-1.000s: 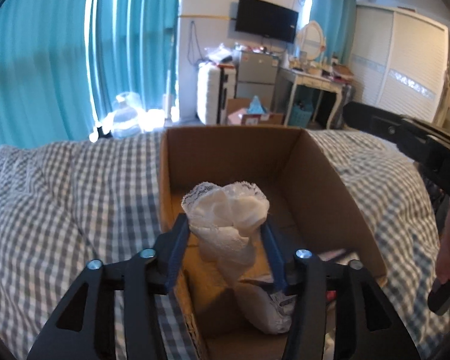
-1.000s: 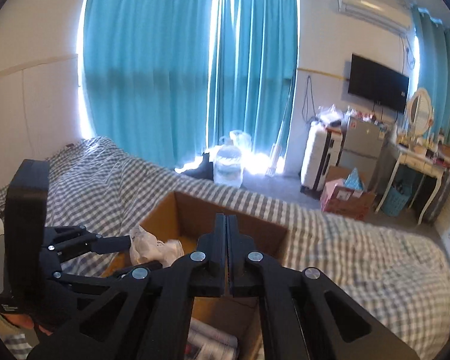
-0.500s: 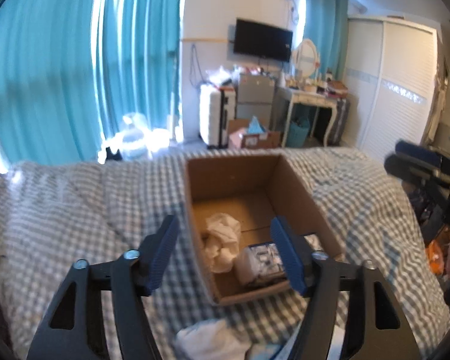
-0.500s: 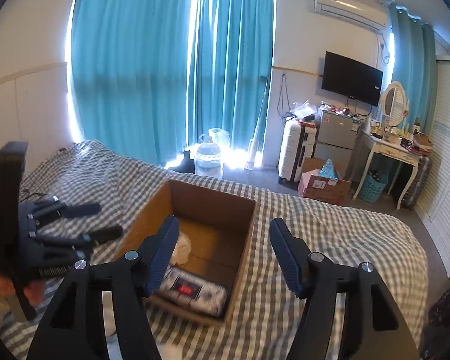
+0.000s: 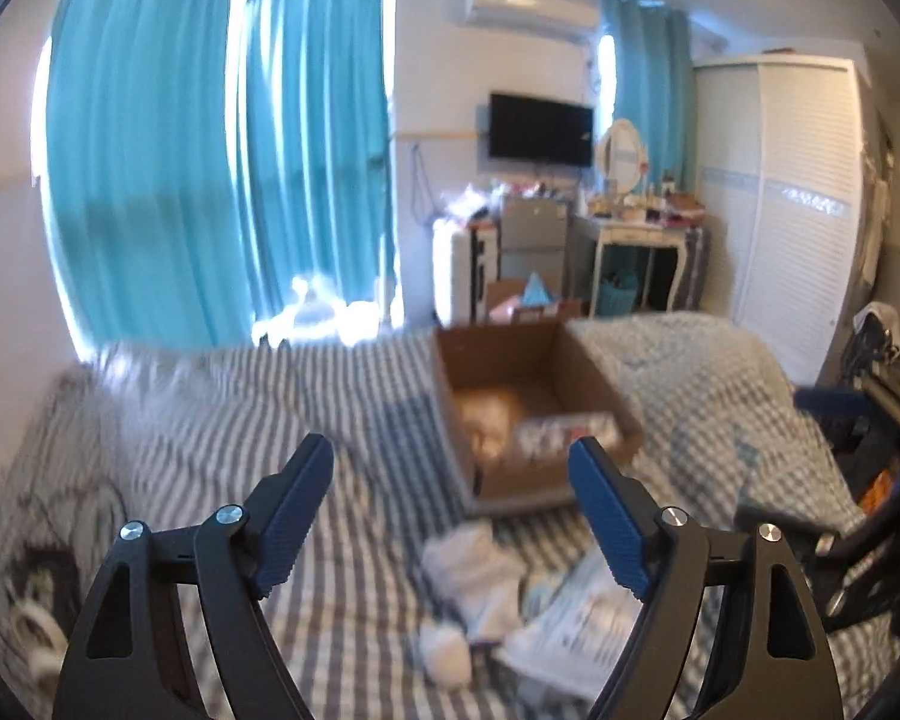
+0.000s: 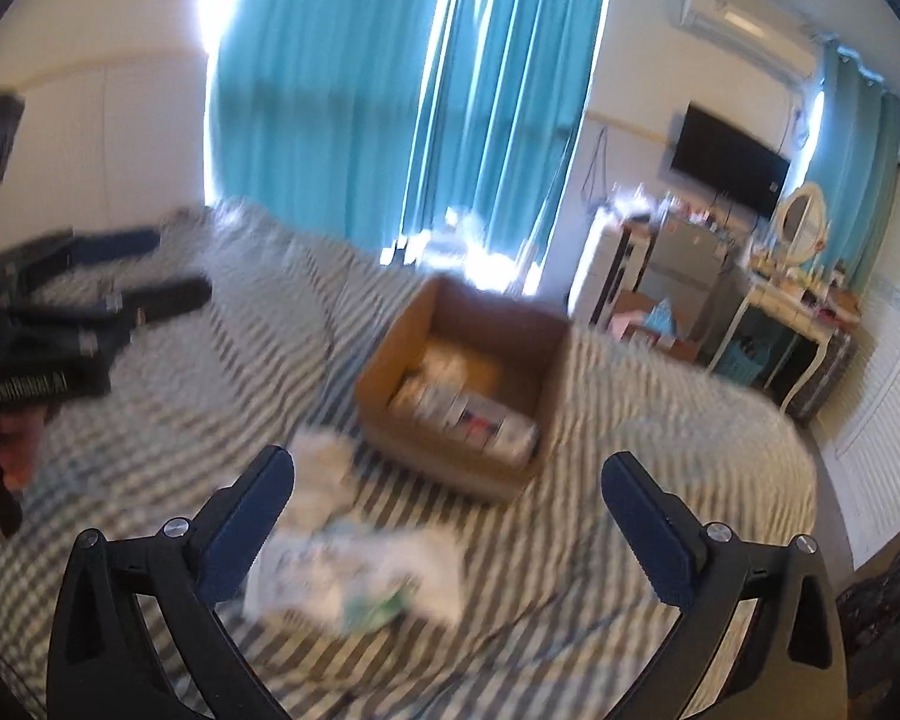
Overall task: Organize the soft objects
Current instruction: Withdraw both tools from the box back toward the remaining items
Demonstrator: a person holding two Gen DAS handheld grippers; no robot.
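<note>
A cardboard box (image 5: 534, 414) sits open on the bed (image 5: 210, 420), on the grey-and-white checked cover. Inside it lie a pale crumpled soft bundle (image 5: 489, 423) against the left wall and a printed soft packet (image 5: 564, 429) beside it; both are blurred. Just in front of the box, on the cover, more soft things lie loose: a white cloth heap (image 5: 474, 576) and a flat printed plastic pack (image 5: 576, 624), touching each other.

The left hand-held gripper (image 5: 450, 516) is released, its blue pads wide apart and empty, hanging above the loose heap. The right hand-held gripper (image 6: 447, 534) is likewise spread wide and holds nothing, over the same pile.

Beyond the bed hang teal curtains (image 5: 210, 168); a wall television (image 5: 540, 129), a dressing table (image 5: 642, 228) and a white wardrobe (image 5: 804, 210) stand further right.
</note>
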